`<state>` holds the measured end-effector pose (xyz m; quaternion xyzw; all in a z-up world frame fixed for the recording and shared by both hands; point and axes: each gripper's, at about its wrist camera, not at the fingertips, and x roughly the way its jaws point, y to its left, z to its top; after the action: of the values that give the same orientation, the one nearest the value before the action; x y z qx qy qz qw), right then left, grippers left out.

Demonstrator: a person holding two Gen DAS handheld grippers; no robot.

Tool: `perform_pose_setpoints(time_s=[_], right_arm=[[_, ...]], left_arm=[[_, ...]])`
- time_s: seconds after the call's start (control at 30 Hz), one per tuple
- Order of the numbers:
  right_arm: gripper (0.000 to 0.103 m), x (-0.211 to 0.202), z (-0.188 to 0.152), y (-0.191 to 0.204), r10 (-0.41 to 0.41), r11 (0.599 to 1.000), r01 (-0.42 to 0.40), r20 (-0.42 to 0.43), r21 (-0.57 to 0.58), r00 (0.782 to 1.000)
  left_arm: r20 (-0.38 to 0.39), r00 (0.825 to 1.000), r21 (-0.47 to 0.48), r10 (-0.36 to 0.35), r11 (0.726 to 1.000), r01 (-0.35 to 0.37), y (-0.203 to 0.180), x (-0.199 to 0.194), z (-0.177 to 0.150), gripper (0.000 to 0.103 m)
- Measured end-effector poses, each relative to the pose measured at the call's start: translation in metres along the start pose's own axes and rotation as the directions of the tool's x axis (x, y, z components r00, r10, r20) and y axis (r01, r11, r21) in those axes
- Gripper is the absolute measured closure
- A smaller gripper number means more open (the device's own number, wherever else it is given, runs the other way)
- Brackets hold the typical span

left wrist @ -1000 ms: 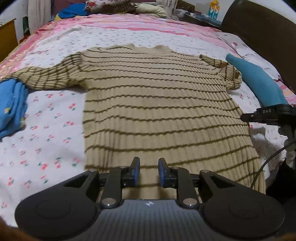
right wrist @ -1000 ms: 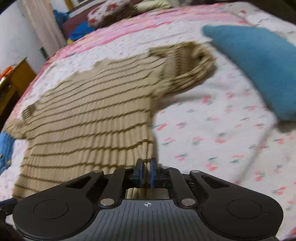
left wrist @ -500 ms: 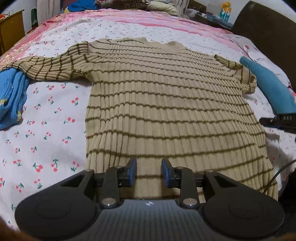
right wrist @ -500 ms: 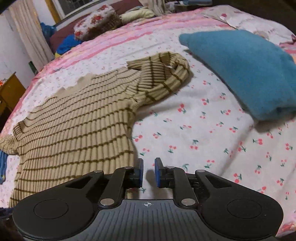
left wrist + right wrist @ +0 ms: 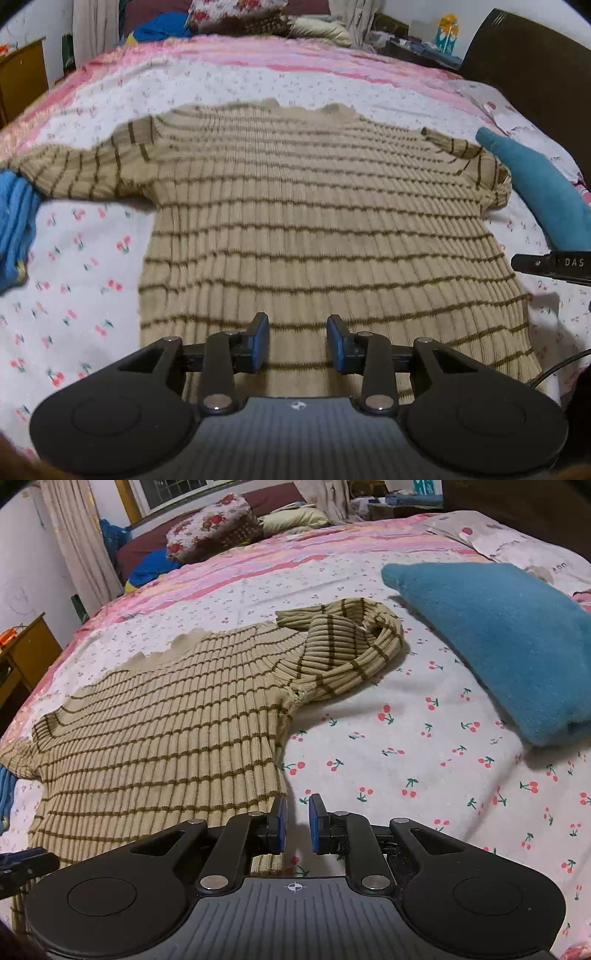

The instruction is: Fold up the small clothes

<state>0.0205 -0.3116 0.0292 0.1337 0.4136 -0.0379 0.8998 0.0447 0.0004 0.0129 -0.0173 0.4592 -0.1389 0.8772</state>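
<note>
A beige knit sweater with brown stripes point(image 5: 314, 221) lies flat on the bed, neck away from me; it also shows in the right wrist view point(image 5: 166, 731). Its left sleeve point(image 5: 74, 170) stretches out flat; its right sleeve point(image 5: 343, 646) is bunched in a loop. My left gripper point(image 5: 297, 341) is open and empty above the sweater's hem near its middle. My right gripper point(image 5: 294, 823) is open and empty just off the sweater's right hem corner, over the sheet; it shows as a black bar in the left wrist view point(image 5: 550, 264).
A folded teal garment point(image 5: 498, 642) lies on the bed to the right of the sweater. A blue garment point(image 5: 14, 229) lies at the left by the sleeve. Pillows and clothes point(image 5: 214, 528) pile at the far end. A wooden cabinet point(image 5: 22, 653) stands left of the bed.
My right gripper has let go of the sweater's right hem and opened. My left gripper has opened wider. Both have drawn back and risen a little from the sweater.
</note>
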Motion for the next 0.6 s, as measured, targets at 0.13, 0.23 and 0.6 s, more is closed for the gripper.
perform_pose_setpoints(time_s=[0.13, 0.23, 0.6], right_arm=[[0.087, 0.007, -0.002, 0.001, 0.001, 1.000, -0.001, -0.028, -0.001, 1.000], [0.087, 0.009, -0.003, 0.001, 0.008, 1.000, -0.008, -0.036, 0.000, 0.999], [0.087, 0.006, 0.001, 0.000, 0.059, 0.998, -0.058, -0.021, 0.015, 0.998]], left_arm=[[-0.028, 1.000, -0.022, 0.003, 1.000, -0.004, 0.000, 0.009, -0.006, 0.062], [-0.033, 0.999, -0.016, 0.010, 1.000, -0.011, -0.003, 0.009, -0.004, 0.062], [-0.052, 0.998, 0.027, 0.042, 0.999, -0.041, -0.018, 0.009, 0.012, 0.061]])
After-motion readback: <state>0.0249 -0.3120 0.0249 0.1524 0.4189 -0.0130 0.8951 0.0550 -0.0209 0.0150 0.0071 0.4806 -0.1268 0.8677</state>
